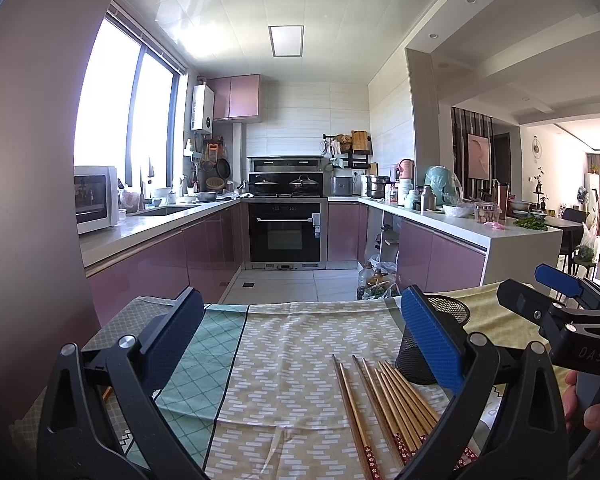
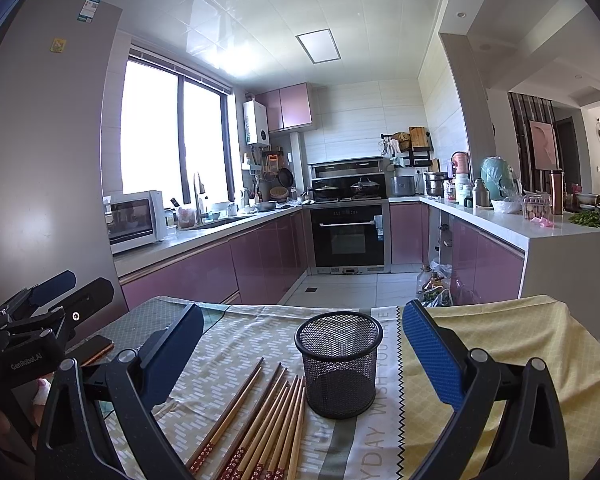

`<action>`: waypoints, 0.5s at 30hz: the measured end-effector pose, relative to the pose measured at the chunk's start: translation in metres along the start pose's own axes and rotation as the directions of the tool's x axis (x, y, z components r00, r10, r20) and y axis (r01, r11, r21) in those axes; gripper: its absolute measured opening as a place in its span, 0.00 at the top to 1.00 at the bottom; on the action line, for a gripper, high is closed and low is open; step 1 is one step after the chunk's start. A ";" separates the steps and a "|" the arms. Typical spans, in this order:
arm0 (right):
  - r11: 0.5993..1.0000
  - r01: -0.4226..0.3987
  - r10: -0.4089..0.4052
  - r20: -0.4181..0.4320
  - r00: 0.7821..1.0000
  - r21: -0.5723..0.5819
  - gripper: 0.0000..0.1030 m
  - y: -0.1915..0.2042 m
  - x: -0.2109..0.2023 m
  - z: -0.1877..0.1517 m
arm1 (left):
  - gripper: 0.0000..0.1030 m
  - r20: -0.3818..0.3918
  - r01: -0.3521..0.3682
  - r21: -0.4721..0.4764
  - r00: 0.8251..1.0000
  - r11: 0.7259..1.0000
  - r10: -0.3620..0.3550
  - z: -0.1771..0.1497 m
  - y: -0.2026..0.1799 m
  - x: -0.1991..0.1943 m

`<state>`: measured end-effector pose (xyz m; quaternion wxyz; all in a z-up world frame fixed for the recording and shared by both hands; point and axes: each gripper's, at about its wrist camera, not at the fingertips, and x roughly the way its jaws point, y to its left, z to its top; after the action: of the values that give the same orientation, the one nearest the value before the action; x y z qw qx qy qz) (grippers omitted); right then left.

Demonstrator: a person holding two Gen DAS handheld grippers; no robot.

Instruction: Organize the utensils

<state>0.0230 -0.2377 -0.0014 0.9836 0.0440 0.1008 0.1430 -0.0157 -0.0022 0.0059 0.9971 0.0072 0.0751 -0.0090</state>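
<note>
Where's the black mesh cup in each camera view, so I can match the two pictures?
Left wrist view: the mesh cup stands lower right, partly hidden behind the left gripper's blue finger.
Right wrist view: the mesh cup stands at lower centre, fully visible between the right gripper's fingers.
Shared landmark: the chopsticks lie just left of the cup in both.

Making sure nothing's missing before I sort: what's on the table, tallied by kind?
chopsticks: about 10 (they overlap, so the count is not exact)
black mesh holder: 1
phone: 1
Total: about 12
</note>
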 end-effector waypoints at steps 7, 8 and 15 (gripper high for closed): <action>1.000 -0.003 0.003 -0.001 1.000 0.003 0.06 0.000 0.001 0.000 | 0.05 -0.001 0.000 0.001 1.000 1.000 0.000 0.000 -0.001 0.000; 1.000 -0.002 0.002 0.000 1.000 0.002 0.06 0.000 0.001 0.000 | 0.06 -0.001 0.000 0.001 1.000 1.000 0.000 0.000 -0.001 0.000; 1.000 -0.001 0.001 0.001 1.000 0.004 0.06 0.000 0.002 0.000 | 0.05 -0.007 0.004 0.002 1.000 1.000 -0.004 -0.002 -0.002 0.001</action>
<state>0.0248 -0.2371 -0.0016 0.9835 0.0464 0.1006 0.1433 -0.0147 -0.0043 0.0036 0.9968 0.0079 0.0784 -0.0109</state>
